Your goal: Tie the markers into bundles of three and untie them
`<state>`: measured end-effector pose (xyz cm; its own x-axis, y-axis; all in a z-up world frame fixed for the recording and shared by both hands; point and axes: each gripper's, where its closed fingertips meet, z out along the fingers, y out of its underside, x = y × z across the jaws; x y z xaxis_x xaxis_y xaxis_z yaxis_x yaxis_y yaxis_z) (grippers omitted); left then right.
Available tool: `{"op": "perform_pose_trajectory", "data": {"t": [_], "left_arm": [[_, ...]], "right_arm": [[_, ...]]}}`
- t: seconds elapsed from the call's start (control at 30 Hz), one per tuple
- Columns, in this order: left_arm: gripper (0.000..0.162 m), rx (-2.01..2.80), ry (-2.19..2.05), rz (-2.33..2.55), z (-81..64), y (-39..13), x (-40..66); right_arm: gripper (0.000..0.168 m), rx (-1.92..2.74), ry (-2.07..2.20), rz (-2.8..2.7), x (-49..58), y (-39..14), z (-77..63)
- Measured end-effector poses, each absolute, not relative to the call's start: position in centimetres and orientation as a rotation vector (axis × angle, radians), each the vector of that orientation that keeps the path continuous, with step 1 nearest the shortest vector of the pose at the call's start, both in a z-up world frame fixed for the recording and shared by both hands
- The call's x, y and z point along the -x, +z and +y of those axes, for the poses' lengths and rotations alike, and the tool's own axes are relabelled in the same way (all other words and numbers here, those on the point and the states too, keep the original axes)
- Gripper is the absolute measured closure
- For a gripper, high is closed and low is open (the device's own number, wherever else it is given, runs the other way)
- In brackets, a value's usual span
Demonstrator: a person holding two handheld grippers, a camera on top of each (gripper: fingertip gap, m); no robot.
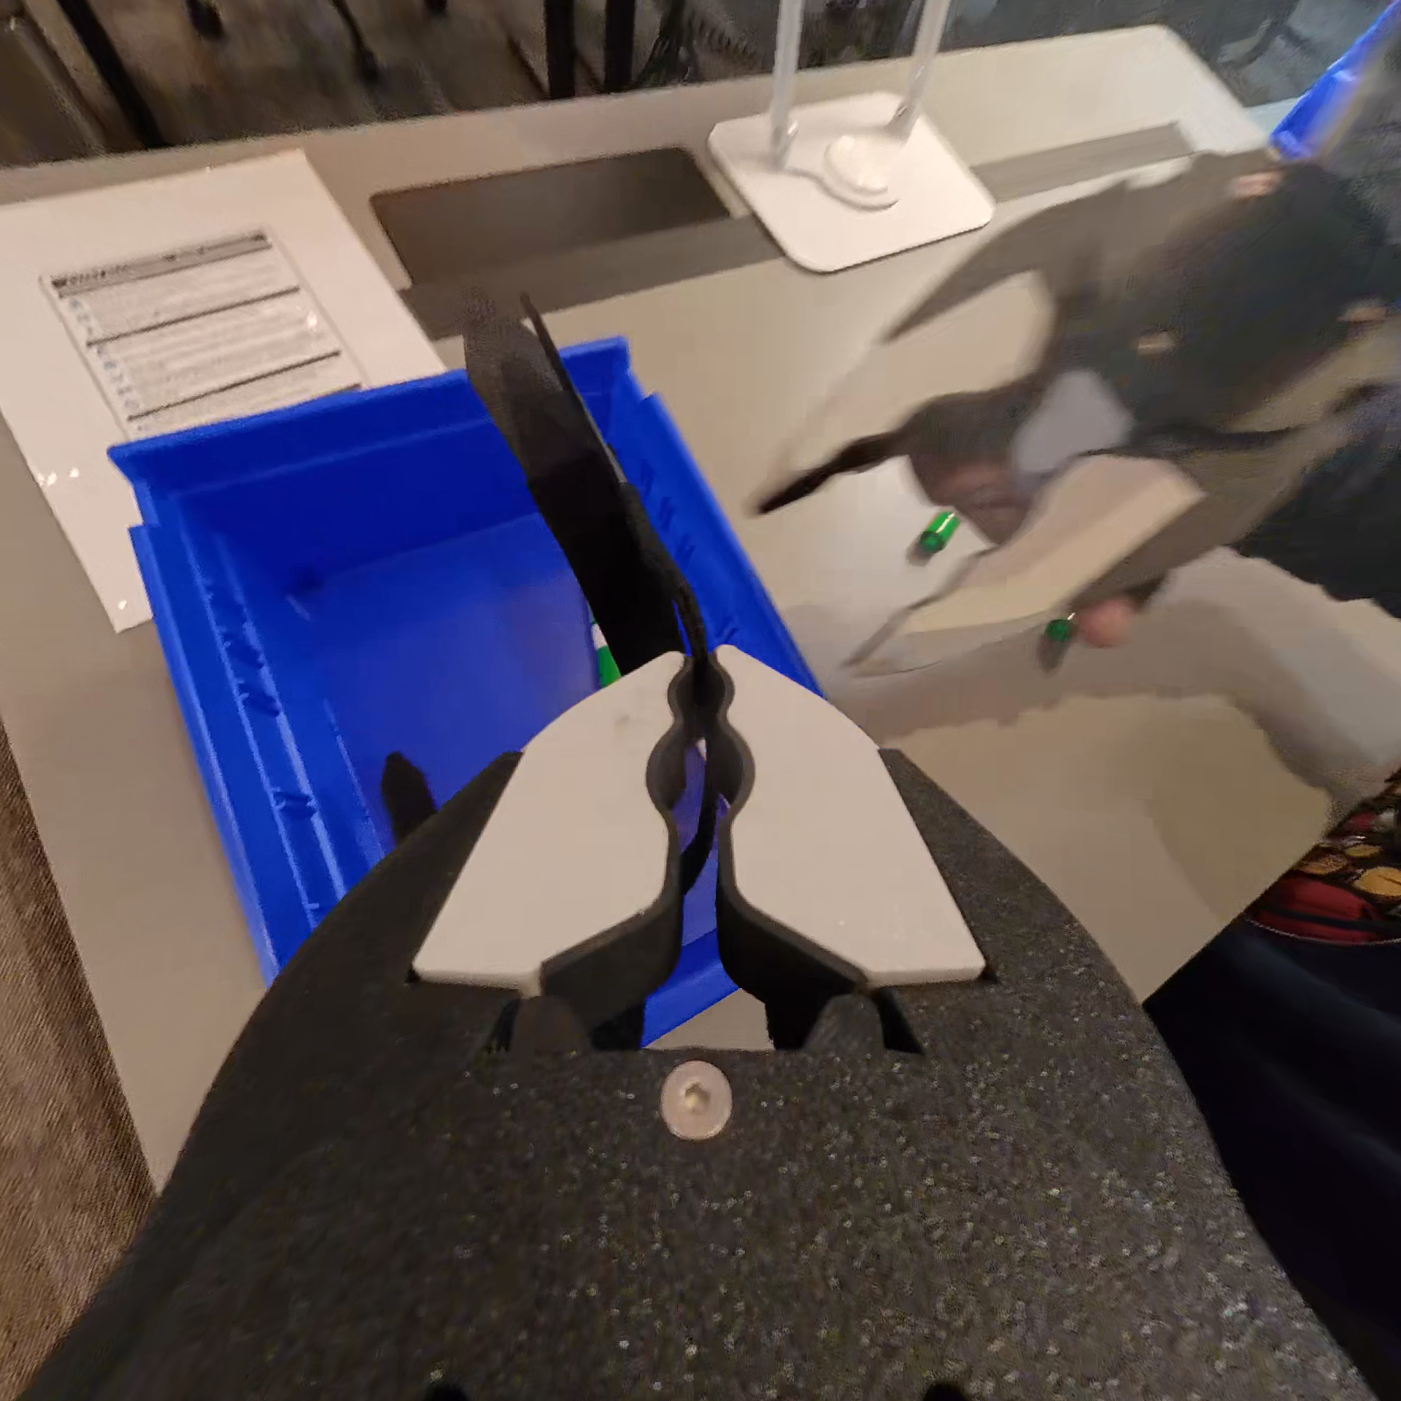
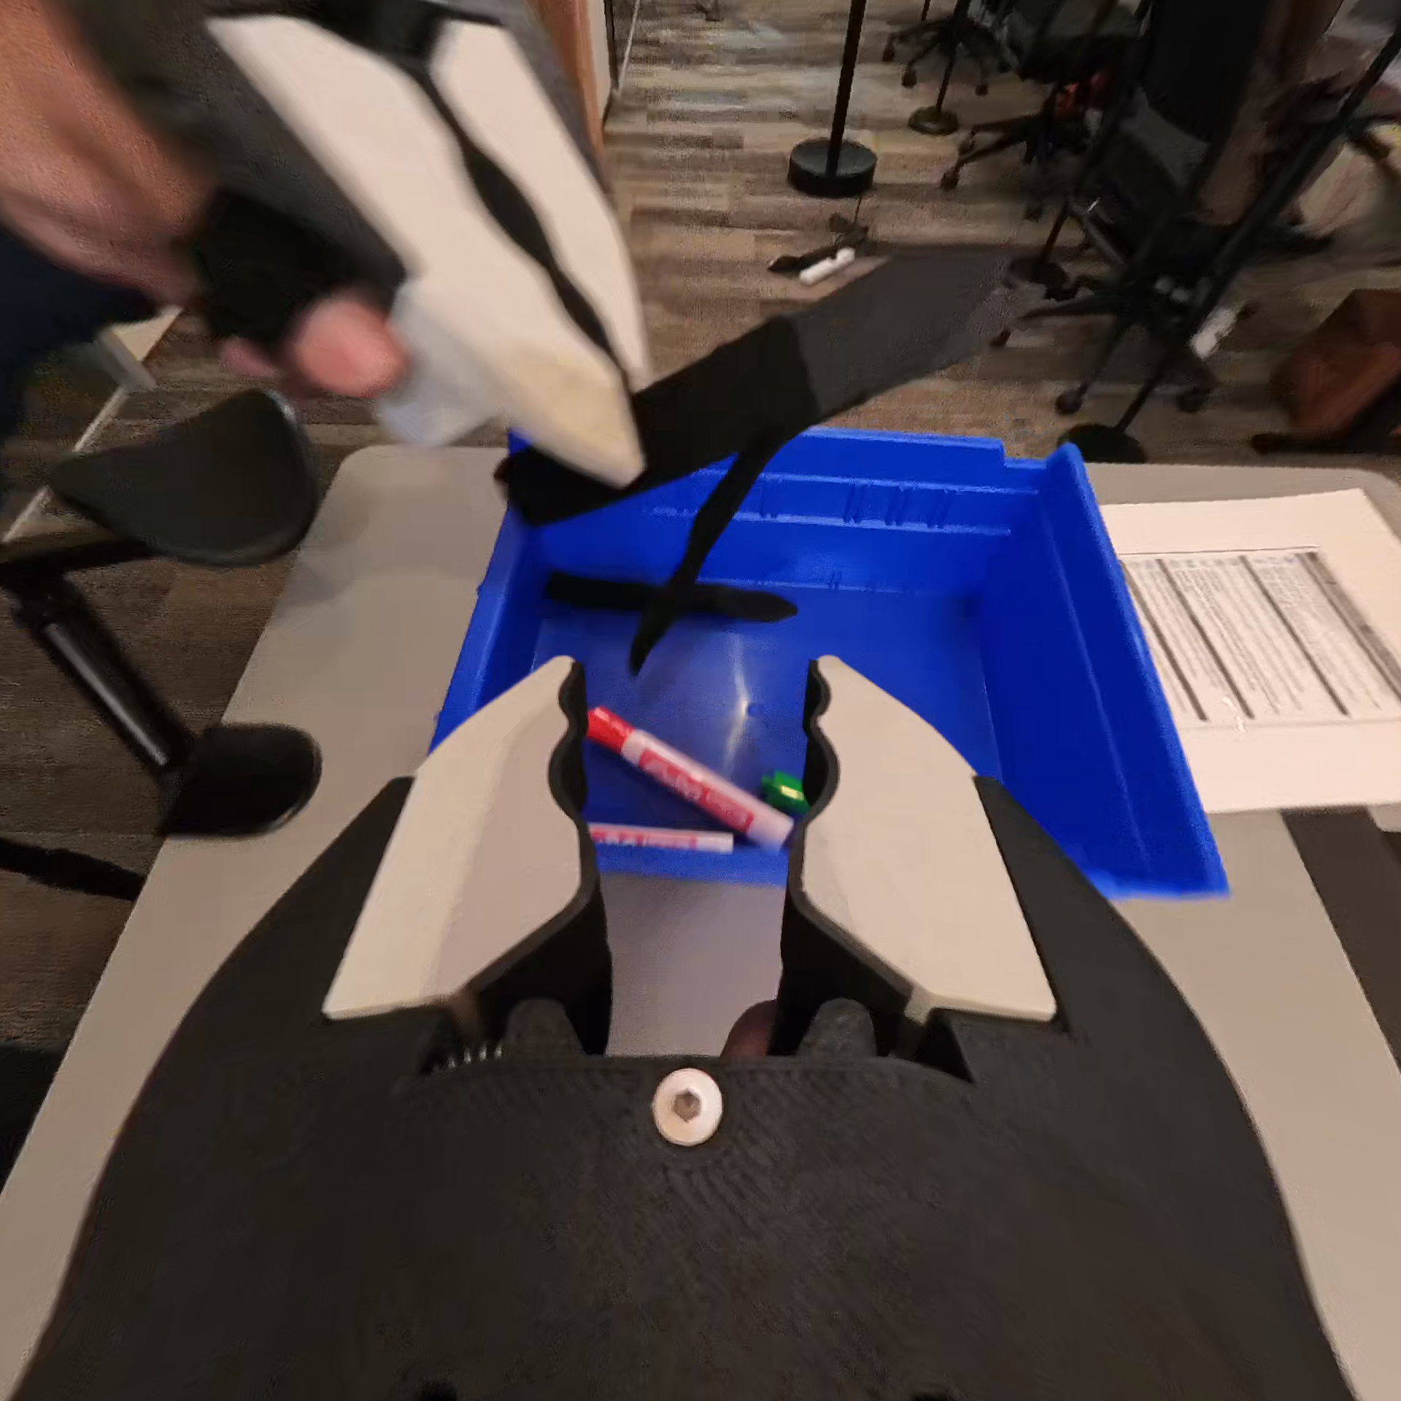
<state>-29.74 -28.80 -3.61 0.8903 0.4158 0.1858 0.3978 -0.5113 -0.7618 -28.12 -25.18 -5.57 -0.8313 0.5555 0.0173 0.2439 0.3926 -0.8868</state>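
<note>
Right gripper, fingers spread, nearest the red marker lying diagonally in the blue bin just ahead; left gripper pinches a black strap.

My left gripper has its jaws pressed together, pinching a black strap that rises toward twelve o'clock; my right gripper stands wide apart, gripping nothing, at the left's two o'clock.

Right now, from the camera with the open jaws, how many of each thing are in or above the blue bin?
Red markers: 2
Green marker: 1
Black straps: 2
Total: 5
</note>
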Motion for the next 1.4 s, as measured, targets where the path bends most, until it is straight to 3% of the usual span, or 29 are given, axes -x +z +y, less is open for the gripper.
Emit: {"op": "perform_pose_trajectory", "data": {"t": [0.1, 0.2, 0.23, 0.47, 0.6, 0.63, 0.7, 0.73, 0.97, 1.13, 1.4], "left_arm": [[0.160, 2.102, 0.005, -0.530, -28.7, -1.8, 28.3], [0.160, 2.058, -0.029, -0.512, -29.1, -1.0, 27.5], [0.160, 2.061, -0.023, -0.518, -29.5, -1.1, 27.6], [0.160, 1.982, 0.035, -0.611, -31.8, -0.4, 29.3], [0.161, 1.814, 0.074, -0.647, -33.2, 3.2, 30.0], [0.160, 1.809, 0.109, -0.661, -33.6, 3.6, 30.1], [0.160, 1.850, 0.105, -0.659, -33.2, 3.0, 29.6], [0.160, 1.879, 0.102, -0.657, -32.8, 2.5, 29.2], [0.160, 1.937, 0.067, -0.535, -26.1, 1.6, 26.3], [0.160, 1.993, -0.053, -0.345, -17.6, -0.3, 21.3], [0.160, 1.990, -0.396, -0.041, -1.4, -5.8, 12.2]], "right_arm": [[0.121, 0.714, 1.438, -2.434, 30.5, -6.3, -28.7], [0.165, 0.608, 1.567, -2.482, 30.2, -6.3, -31.7], [0.166, 0.599, 1.567, -2.490, 30.3, -6.5, -32.2], [0.166, 0.909, 1.286, -2.582, 33.0, -10.7, -30.9], [0.166, 1.053, 1.042, -2.612, 34.8, -13.4, -29.4], [0.159, 1.061, 1.041, -2.638, 34.7, -13.7, -29.4], [0.115, 1.055, 1.078, -2.639, 34.4, -13.2, -29.3], [0.107, 1.040, 1.103, -2.620, 34.2, -12.6, -28.9], [0.080, 0.996, 1.247, -2.478, 30.5, -8.7, -21.8], [0.098, 0.891, 1.614, -2.224, 22.6, -6.4, -14.1], [0.126, 0.979, 1.573, -1.791, 11.1, -10.8, 2.8]]}}
